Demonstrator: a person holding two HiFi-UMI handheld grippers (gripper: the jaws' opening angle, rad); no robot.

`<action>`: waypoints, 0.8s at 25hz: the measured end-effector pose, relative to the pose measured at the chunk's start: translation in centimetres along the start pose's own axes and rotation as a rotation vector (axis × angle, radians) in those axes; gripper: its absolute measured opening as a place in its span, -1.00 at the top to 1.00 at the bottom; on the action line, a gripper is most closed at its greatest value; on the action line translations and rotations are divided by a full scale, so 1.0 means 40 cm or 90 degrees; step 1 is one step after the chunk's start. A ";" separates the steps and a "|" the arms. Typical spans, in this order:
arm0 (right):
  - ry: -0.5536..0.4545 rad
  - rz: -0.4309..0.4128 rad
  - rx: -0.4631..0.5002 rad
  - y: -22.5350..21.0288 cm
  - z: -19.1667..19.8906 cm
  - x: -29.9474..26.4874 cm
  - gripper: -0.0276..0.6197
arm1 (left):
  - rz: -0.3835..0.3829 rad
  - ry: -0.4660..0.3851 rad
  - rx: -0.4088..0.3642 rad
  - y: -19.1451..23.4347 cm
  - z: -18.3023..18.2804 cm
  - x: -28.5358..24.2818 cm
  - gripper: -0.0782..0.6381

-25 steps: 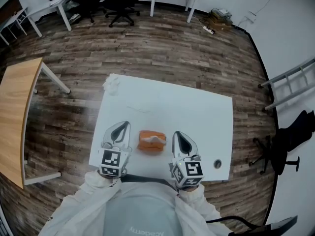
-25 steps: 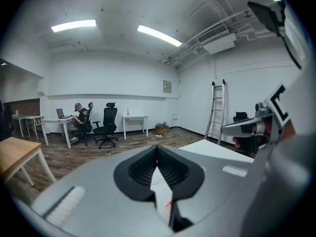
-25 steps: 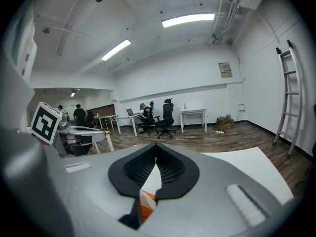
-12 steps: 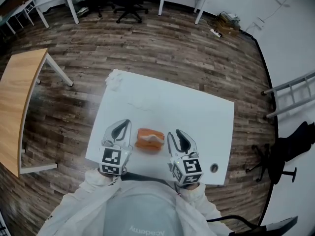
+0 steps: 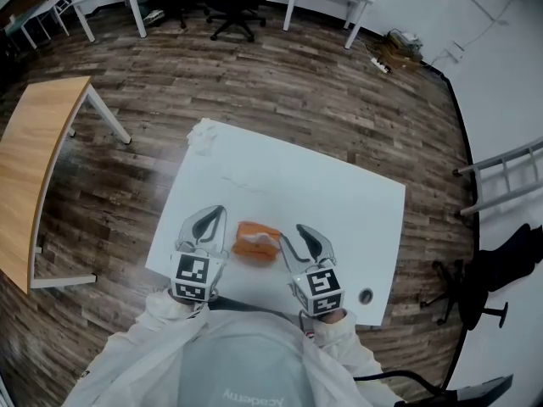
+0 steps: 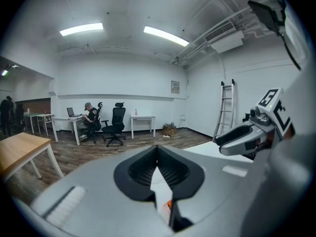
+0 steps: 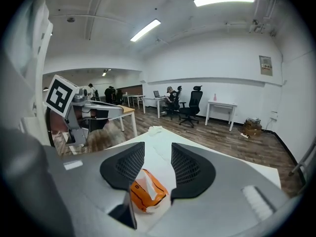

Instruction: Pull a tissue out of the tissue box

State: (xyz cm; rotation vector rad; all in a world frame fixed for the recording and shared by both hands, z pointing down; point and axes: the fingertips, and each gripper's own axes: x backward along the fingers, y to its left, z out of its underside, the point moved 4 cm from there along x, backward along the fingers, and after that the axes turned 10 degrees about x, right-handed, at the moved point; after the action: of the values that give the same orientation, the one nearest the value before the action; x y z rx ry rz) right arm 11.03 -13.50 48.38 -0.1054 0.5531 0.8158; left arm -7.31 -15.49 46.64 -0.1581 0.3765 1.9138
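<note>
Orange tissue box lies unbraced (left gripper closed, idle). Our right gripper, jaws just opening and empty, means we may drag it.

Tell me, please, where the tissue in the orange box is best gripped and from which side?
Pinch the white tissue tuft standing up from the slot atop the orange box, probably from straight above: the box lies flat on the table and the tuft points upward.
</note>
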 end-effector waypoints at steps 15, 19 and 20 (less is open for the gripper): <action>0.077 -0.090 0.115 0.068 0.050 -0.060 0.44 | -0.025 0.002 0.006 0.014 0.008 0.015 0.78; 0.095 -0.115 0.130 0.080 0.066 -0.075 0.44 | -0.028 0.005 0.008 0.012 0.006 0.015 0.78; 0.099 -0.119 0.135 0.082 0.072 -0.080 0.44 | -0.028 0.005 0.008 0.011 0.007 0.015 0.78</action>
State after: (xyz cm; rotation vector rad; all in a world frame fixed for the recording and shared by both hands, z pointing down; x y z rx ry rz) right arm 8.13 -12.49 52.84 -0.0251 0.7622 0.5659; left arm -7.93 -15.02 46.82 -0.1647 0.3877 1.8671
